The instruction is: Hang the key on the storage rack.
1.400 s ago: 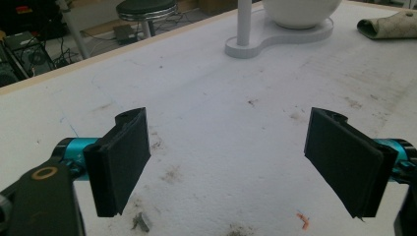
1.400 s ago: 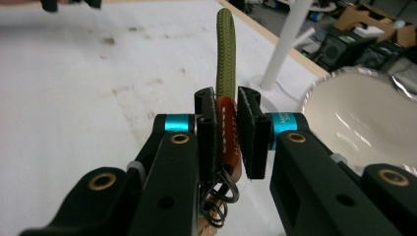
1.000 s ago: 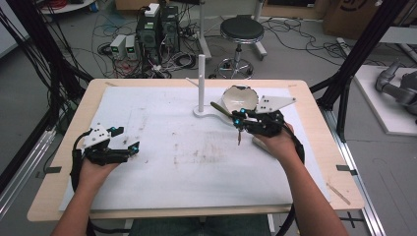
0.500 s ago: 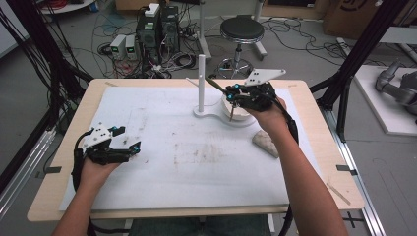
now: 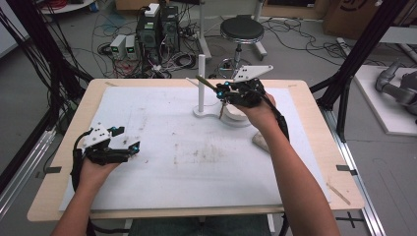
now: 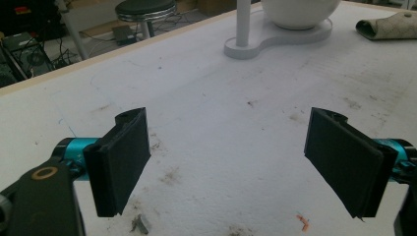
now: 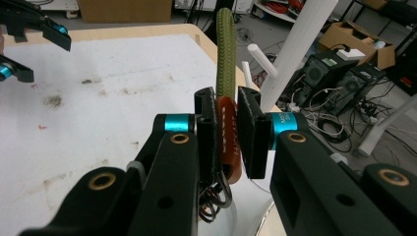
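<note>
Held thing: an olive-green braided cord loop with a brown leather tab and metal key rings (image 7: pixel 227 132), clamped in the right gripper (image 5: pixel 227 94); it is lifted clear of the table, just beside the upright white post of the stand (image 5: pixel 201 81).

Right gripper state: its jaws are pressed tight on the leather tab, the green cord sticking out past the pads and the rings hanging underneath.

Left gripper state: the left gripper (image 5: pixel 129 147) rests low over the near left of the white table cover (image 5: pixel 162 128), well apart from the stand, its jaws spread wide with nothing between them.

Likely aim: probably to hang the cord loop on one of the short white pegs (image 7: pixel 261 55) of the post.

Risk, missed peg: the loop looks narrow and stiff; if it comes in off-line it could slide past the peg tip and drop once released.

Risk, knocked stand: a sideways push on the slim post could shift or tip its flat white base (image 6: pixel 275 42).

Risk, slipping grip: the pads hold only the small tab, so the dangling rings could swing and twist it.

In the way: a white rounded bowl (image 6: pixel 299 11) sits on the base just below the right gripper, crowding any low approach.

Nearby: a beige patterned pouch (image 5: pixel 260 142) lies on the cover, near the right forearm.
</note>
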Motion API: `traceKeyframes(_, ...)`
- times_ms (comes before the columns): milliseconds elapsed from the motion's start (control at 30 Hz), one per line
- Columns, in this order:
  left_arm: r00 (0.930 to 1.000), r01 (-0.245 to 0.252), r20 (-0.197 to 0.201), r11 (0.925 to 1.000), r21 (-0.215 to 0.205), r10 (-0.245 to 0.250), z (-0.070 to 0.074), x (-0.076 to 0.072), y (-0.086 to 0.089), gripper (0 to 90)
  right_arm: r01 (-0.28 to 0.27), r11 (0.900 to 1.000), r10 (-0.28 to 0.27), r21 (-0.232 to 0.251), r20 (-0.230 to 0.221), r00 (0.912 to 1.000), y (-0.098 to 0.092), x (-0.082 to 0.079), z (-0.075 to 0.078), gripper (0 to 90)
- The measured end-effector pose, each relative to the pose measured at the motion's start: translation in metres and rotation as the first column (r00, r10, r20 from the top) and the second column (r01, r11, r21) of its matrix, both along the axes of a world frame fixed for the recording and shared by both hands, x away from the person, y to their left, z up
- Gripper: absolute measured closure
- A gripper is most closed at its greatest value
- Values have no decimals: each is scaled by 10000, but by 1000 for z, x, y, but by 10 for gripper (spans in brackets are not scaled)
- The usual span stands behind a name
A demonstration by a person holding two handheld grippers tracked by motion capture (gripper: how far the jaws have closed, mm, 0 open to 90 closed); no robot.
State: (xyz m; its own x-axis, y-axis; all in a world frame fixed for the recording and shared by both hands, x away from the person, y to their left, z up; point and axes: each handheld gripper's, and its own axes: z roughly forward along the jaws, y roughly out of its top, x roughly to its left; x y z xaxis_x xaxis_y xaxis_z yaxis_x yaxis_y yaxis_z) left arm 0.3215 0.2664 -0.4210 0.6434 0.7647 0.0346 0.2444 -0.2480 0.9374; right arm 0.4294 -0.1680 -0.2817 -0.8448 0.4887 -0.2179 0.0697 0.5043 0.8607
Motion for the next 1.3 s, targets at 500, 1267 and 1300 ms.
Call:
traceKeyframes(500, 10000, -77, -54, 10000, 7, 77, -1, 0, 3, 173, 144, 9997, -135, 210, -384, 9992, 2, 18, -8, 803)
traceKeyframes(1267, 9999, -90, -137, 9999, 135, 92, -3, 0, 2, 173, 875, 9852, -635, 1472, -1605, 9850, -5, 36, -12, 804)
traceKeyframes(1300, 9999, -95, -137, 9999, 117, 97, -3, 0, 2, 173, 875, 9852, -635, 1472, -1605, 9850, -5, 36, -12, 804)
